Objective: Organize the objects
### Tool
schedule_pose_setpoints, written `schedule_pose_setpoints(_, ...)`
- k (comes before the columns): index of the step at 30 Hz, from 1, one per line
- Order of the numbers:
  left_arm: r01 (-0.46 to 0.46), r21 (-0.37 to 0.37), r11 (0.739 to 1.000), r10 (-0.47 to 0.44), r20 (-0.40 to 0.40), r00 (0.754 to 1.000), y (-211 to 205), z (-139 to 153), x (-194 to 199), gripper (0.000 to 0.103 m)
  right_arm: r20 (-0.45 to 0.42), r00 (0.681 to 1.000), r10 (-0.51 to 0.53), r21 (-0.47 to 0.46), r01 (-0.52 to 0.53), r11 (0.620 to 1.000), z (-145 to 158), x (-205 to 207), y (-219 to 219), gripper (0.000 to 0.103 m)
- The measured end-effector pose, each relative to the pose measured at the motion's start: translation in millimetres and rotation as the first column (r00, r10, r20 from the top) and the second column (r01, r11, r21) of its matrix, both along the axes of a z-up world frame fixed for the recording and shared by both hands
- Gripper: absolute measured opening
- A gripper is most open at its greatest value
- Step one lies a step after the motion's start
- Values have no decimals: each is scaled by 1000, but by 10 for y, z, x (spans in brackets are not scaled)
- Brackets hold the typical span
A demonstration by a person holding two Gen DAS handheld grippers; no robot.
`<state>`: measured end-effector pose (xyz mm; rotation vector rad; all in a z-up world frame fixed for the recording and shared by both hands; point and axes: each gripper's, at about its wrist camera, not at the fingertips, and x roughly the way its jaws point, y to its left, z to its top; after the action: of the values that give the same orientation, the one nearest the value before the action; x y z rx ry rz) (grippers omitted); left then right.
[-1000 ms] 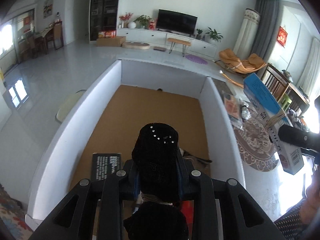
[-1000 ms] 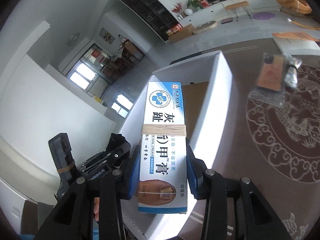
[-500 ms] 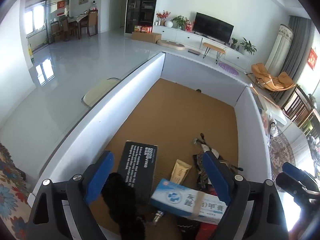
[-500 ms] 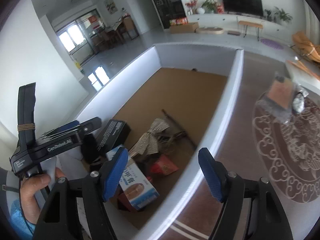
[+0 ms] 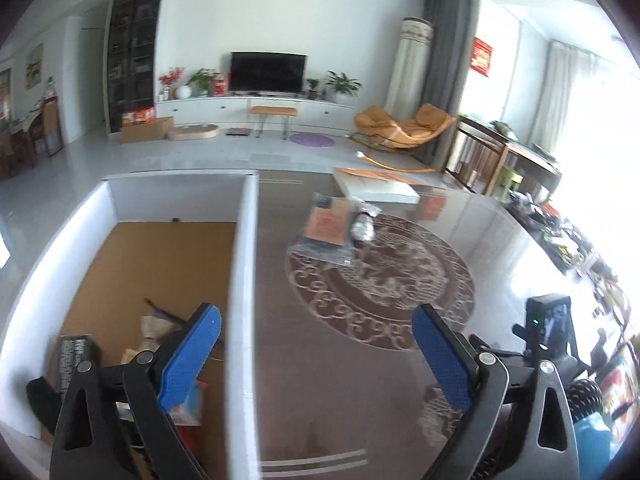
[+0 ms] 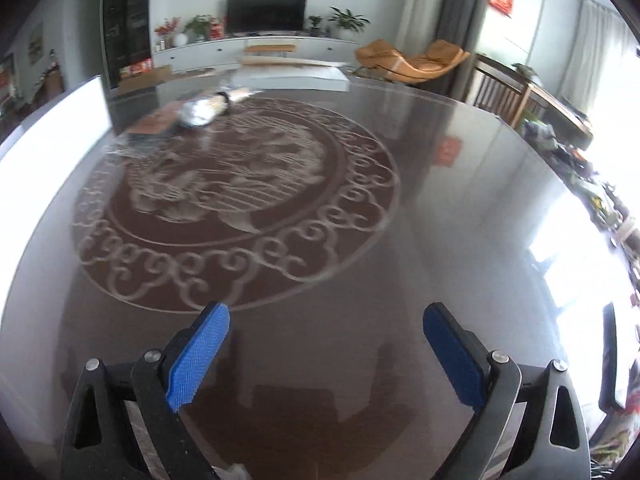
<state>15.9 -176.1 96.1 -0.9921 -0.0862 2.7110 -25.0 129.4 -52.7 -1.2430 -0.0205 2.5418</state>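
Observation:
A white-walled box (image 5: pixel 244 264) with a brown floor stands at the left of the glossy brown table. Its near end holds a black box (image 5: pixel 76 354), a burlap bow (image 5: pixel 154 326), a black pouch (image 5: pixel 42 400) and other small packs. A clear bag with an orange card and a foil item (image 5: pixel 334 226) lies on the table beyond; it also shows in the right wrist view (image 6: pixel 188 114). My left gripper (image 5: pixel 316 346) is open and empty, straddling the box's right wall. My right gripper (image 6: pixel 326 350) is open and empty over bare table.
The table top carries a round scroll pattern (image 6: pixel 236 196). A white flat box (image 5: pixel 376 188) sits at the table's far edge. The right hand-held gripper's body (image 5: pixel 550 328) shows at the right of the left wrist view. Cluttered shelves (image 5: pixel 580 248) line the right side.
Both grippers opened and dropped their loads into the box, the black pouch from the left and the cream box from the right. Both have since swung right, out over the table.

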Motion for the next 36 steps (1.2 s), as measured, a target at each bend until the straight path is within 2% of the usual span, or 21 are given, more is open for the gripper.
schedule_pose_setpoints(2, 79, -17, 997, -79, 26, 997, 372, -91, 3, 101, -5, 999, -39, -44, 39, 998, 25, 19, 179, 98)
schedule_pose_setpoints(6, 184, -50, 982, -175, 138, 975, 1005, -492, -90, 101, 8, 999, -38, 1, 38, 999, 73, -3, 187, 98)
schedule_pose_setpoints(8, 199, -54, 978, -185, 201, 962, 1191, -740, -122, 101, 13, 1000, -22, 7, 22, 1000, 73, -32, 141, 98)
schedule_pose_setpoints(11, 185, -61, 981, -165, 253, 953, 1277, -1047, -189, 101, 21, 1000, -18, 32, 17, 999, 28, -59, 66, 98)
schedule_pose_setpoints(15, 165, -59, 985, -143, 275, 951, 1248, -1215, -213, 101, 18, 1000, -8, 74, 7, 997, 2, -55, -11, 98)
schedule_pose_setpoints(20, 154, -71, 986, -131, 254, 958, 1185, -1227, -208, 101, 18, 1000, 0, 101, -1, 995, -7, -70, -56, 98)
schedule_pose_setpoints(26, 118, -63, 991, -99, 254, 962, 1086, -1075, -452, 101, 22, 1000, -9, 31, 8, 999, -21, -77, 53, 100)
schedule_pose_setpoints(30, 19, -41, 999, -9, 245, 969, 924, -819, -906, 101, 26, 1000, -17, -5, 17, 1000, -34, -76, 105, 101)
schedule_pose_setpoints(33, -19, -42, 999, 29, 247, 969, 878, -684, -1433, 101, 28, 999, -21, -22, 22, 1000, -42, -77, 122, 102)
schedule_pose_setpoints(36, -52, -57, 997, 65, 240, 969, 850, -669, -1981, 101, 30, 999, -23, -44, 24, 999, -50, -76, 149, 102)
